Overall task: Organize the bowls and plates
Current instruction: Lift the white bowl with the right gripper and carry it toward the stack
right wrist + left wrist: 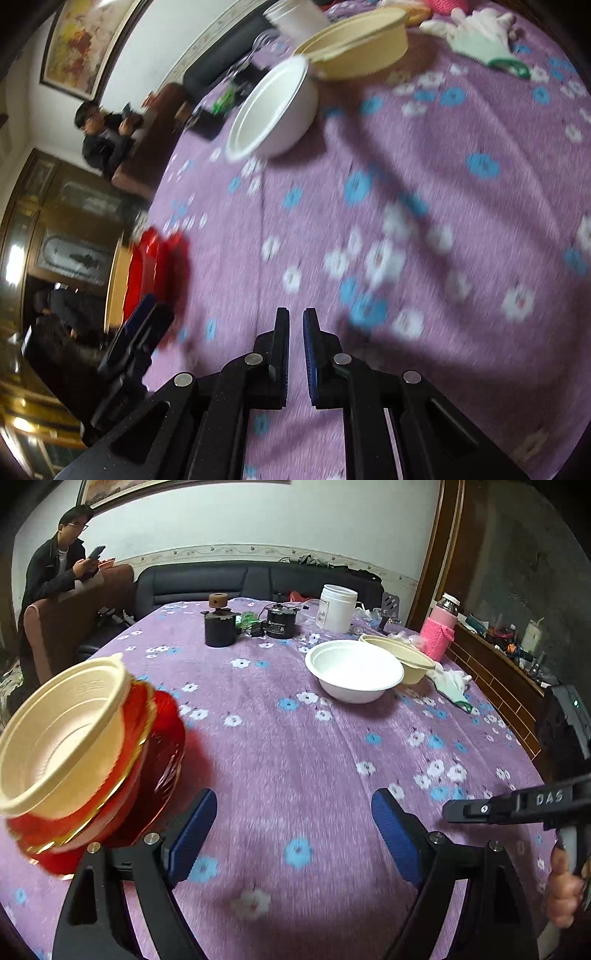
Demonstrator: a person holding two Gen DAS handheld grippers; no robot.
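A white bowl [354,672] sat beside a beige bowl [402,657] on the floral tablecloth [295,760]; the left gripper [293,825] stood apart and empty, the right gripper [296,325] closed on nothing.

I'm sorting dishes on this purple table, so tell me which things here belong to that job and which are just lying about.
Part of the job:
- cream bowl nested in the red bowls
- white bowl
- beige bowl

Just lying about:
- white jar
- pink bottle
- two black pots
- gloves
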